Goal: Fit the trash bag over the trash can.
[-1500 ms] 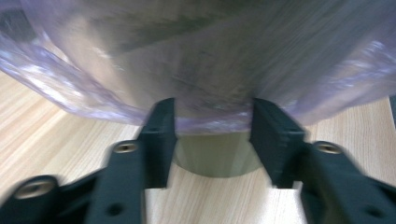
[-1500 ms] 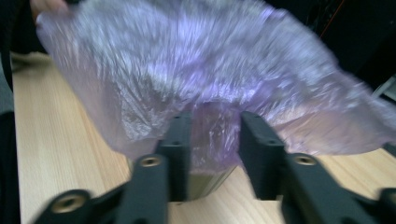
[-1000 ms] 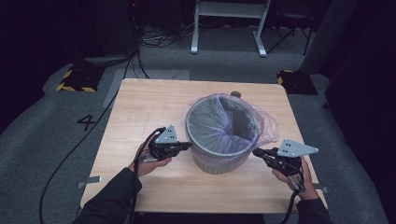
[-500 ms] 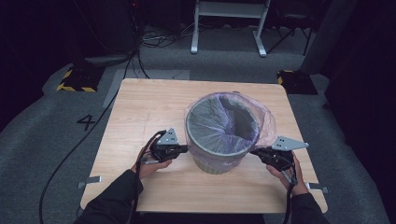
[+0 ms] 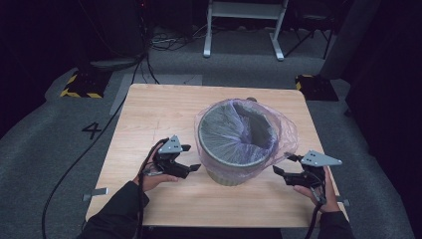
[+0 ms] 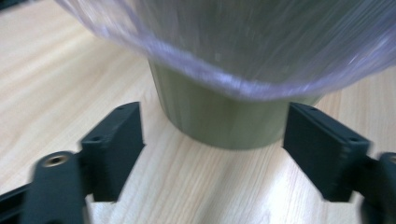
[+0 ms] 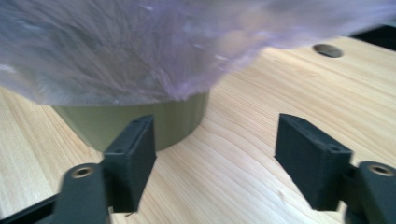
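A bin lined with a bag is standing mid-tabletop. The left gripper and right gripper have just been opening, gaping wide and flanking the bin, gripping nothing.

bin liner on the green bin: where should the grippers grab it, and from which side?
Probably the loose hem of the purple bin liner, where it drapes over the rim and bulges out from the green bin. That skirt hangs free of the wall, so jaws can pinch it. Come in level from the flanks: left gripper and right gripper both stand open, low on either side of the table.
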Motion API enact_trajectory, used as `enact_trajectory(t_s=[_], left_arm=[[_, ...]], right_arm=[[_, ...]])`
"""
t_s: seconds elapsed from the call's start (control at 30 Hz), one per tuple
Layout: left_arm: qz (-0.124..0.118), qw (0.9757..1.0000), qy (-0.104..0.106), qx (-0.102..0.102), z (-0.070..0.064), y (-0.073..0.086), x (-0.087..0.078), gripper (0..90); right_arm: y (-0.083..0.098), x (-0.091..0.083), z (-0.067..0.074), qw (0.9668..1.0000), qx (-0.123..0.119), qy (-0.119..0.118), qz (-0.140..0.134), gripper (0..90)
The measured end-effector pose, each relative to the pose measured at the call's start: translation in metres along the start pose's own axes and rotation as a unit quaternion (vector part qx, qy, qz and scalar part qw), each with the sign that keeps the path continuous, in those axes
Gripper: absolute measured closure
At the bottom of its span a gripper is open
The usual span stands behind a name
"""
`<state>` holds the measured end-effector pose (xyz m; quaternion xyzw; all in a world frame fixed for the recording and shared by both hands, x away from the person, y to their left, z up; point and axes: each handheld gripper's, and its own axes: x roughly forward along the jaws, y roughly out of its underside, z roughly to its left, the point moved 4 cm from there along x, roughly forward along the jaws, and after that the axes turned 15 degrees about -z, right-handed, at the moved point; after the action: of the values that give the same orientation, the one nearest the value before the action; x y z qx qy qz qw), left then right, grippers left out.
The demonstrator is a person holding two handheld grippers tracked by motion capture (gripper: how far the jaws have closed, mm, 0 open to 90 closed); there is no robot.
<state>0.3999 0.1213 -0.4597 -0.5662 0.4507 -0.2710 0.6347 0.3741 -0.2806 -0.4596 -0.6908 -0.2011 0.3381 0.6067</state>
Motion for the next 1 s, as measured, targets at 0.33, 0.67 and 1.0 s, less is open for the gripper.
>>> enact_trajectory(t_s=[0.33,0.67,1.0], left_arm=[[-0.021,0.9997,-0.002,0.013,0.003,-0.014,-0.002,27.4],[-0.017,0.9994,-0.025,0.014,0.021,-0.021,0.003,22.8],[-0.023,0.998,-0.058,-0.011,0.044,-0.041,0.01,27.8]], right_arm=[[-0.02,-0.052,-0.009,0.9982,0.004,0.037,-0.047,24.8],[-0.066,-0.045,-0.013,0.994,-0.004,0.076,-0.078,27.3],[-0.096,-0.021,-0.022,0.9942,-0.005,0.091,-0.057,29.7]])
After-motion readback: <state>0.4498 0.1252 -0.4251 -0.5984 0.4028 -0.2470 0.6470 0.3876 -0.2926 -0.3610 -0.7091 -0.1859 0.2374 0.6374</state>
